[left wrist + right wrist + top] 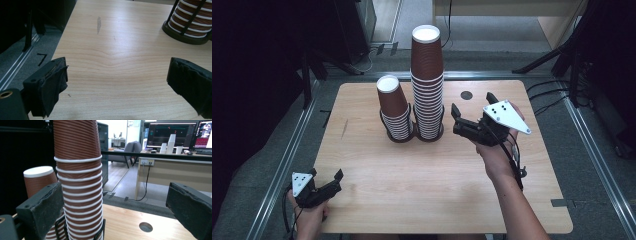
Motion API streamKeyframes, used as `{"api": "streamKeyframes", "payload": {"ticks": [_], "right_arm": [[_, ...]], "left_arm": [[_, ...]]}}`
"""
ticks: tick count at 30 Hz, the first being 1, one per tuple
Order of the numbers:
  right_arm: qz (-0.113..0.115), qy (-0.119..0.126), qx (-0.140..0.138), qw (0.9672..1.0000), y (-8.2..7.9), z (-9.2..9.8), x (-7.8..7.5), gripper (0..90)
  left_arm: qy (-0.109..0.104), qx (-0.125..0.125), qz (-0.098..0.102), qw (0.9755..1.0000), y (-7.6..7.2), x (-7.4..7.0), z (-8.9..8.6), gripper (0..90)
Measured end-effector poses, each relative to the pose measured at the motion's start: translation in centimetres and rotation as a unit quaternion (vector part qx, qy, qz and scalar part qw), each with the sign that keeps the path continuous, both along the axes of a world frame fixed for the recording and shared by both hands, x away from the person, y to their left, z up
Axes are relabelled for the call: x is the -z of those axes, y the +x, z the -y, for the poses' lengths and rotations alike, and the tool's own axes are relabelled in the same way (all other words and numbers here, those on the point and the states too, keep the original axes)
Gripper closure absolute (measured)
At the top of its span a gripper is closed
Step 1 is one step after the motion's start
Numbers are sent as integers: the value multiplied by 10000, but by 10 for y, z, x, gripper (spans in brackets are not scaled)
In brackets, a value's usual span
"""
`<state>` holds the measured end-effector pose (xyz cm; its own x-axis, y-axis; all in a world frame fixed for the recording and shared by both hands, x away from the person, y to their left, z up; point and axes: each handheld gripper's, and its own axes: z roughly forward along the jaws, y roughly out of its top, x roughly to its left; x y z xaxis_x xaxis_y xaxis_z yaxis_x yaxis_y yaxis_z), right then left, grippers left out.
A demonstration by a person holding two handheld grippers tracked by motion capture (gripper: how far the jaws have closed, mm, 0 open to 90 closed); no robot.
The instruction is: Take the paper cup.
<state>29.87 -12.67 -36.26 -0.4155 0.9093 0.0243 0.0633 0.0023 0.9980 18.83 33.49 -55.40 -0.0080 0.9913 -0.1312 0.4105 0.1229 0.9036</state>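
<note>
Two stacks of upturned brown cups are seen from the high view near the far middle of the table [377, 200]: a tall stack [427, 85] and, just beside it on the left, a short stack [393, 109], each seated in its own black wire holder [430, 136]. The right gripper [472, 111] is held up just right of the tall stack, apart from it, jaws spread with nothing between them. Along those jaws, in the right gripper view, the white rims of the nested cups [79, 180] are picked out one by one, and a room beyond is revealed with a desk [172, 167], monitors [170, 133] and white cups [171, 143]; a round hole [145, 227] in the tabletop is caught close up. The left gripper [326, 175] is rested at the near left edge, well apart from both stacks, jaws spread and empty. In the left gripper view a grey smudge [98, 23] on the wood is shown, with the short stack's holder [186, 36] at the top right.
</note>
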Motion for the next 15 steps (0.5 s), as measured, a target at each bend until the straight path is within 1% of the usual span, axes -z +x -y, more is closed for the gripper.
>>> {"api": "streamKeyframes", "payload": {"ticks": [4, 5, 9, 12, 15], "right_arm": [[15, 20, -33, 10000, 3, -5, -3, 19], [25, -5, -44, 10000, 5, -9, -5, 19], [54, -34, -71, 10000, 8, -16, -8, 18], [38, -63, -77, 9999, 13, -24, -11, 18], [14, -70, -64, 10000, 16, -28, -12, 15]], "left_arm": [[-14, -14, 8, 10000, 0, 0, 0, 36], [-4, -10, 4, 10000, 0, 0, 0, 36], [15, -7, 6, 10000, 0, 0, 1, 36], [11, -7, 5, 10000, 0, 0, 0, 36], [11, -6, 1, 10000, -1, 0, 0, 36]]}}
